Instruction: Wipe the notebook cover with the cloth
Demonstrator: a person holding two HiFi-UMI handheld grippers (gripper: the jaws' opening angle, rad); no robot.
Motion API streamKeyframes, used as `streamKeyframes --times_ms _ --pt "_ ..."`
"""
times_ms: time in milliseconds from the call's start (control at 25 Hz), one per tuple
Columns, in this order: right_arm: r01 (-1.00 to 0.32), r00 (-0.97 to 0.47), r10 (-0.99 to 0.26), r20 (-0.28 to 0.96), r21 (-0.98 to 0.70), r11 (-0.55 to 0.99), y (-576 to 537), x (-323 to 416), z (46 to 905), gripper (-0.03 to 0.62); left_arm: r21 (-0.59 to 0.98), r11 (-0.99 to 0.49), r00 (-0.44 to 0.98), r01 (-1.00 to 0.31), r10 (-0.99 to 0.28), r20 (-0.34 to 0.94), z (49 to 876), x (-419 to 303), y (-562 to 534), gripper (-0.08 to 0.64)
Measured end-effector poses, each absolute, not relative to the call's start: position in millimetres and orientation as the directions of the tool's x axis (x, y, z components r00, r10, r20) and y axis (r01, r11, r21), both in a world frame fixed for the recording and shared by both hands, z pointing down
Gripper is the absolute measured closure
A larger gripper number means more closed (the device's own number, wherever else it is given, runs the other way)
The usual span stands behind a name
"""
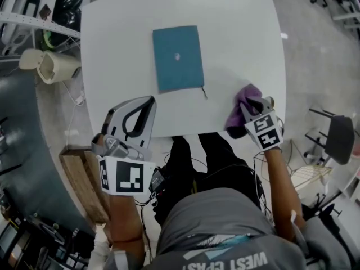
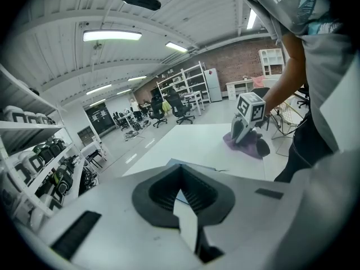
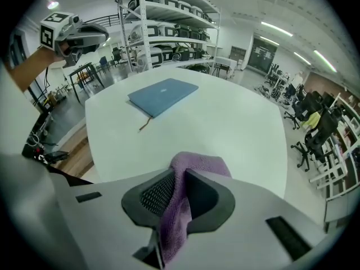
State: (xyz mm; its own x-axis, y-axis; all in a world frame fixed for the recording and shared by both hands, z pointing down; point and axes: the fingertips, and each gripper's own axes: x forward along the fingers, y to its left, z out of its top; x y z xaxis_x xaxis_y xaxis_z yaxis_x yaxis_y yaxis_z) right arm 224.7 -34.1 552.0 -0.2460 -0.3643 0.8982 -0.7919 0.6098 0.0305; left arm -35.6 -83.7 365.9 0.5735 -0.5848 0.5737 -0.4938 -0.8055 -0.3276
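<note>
- Head view: we see the blue notebook (image 1: 178,58) lying closed mid-way across the white surface (image 1: 242,32), and the purple cloth (image 1: 243,101) at its near right edge.
- Left gripper view: our left claw (image 2: 180,167) is closed together, empty.
- Right gripper view: our right claw (image 3: 179,174) is clamped on the cloth, well apart from the notebook.

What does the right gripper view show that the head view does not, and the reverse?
Only the right gripper view: the right gripper seen from behind its jaws, pads pinching the purple cloth, and storage shelves beyond the table. Only the head view: the marker cube on that gripper and the right forearm behind it. Both: the teal notebook lying closed on the white table, apart from the cloth, and the left gripper.
</note>
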Motion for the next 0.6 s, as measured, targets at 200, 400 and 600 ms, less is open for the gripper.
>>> streamKeyframes --times_ms 200,400,600 --pt "-0.771 -0.269 -0.436 0.859 0.080 0.632 -58 212 518 0.514 -0.325 -0.773 0.567 -0.544 -0.625 0.537 361 -48 -79 0.560" --pt "-0.708 -0.335 -0.467 0.818 0.108 0.698 -97 160 487 0.514 -0.345 -0.734 0.530 -0.585 -0.668 0.522 352 -79 -84 0.560" --pt "-0.590 -0.427 -0.422 0.800 0.107 0.800 -129 85 486 0.514 -0.339 -0.676 0.471 -0.655 -0.715 0.516 353 -114 -83 0.560"
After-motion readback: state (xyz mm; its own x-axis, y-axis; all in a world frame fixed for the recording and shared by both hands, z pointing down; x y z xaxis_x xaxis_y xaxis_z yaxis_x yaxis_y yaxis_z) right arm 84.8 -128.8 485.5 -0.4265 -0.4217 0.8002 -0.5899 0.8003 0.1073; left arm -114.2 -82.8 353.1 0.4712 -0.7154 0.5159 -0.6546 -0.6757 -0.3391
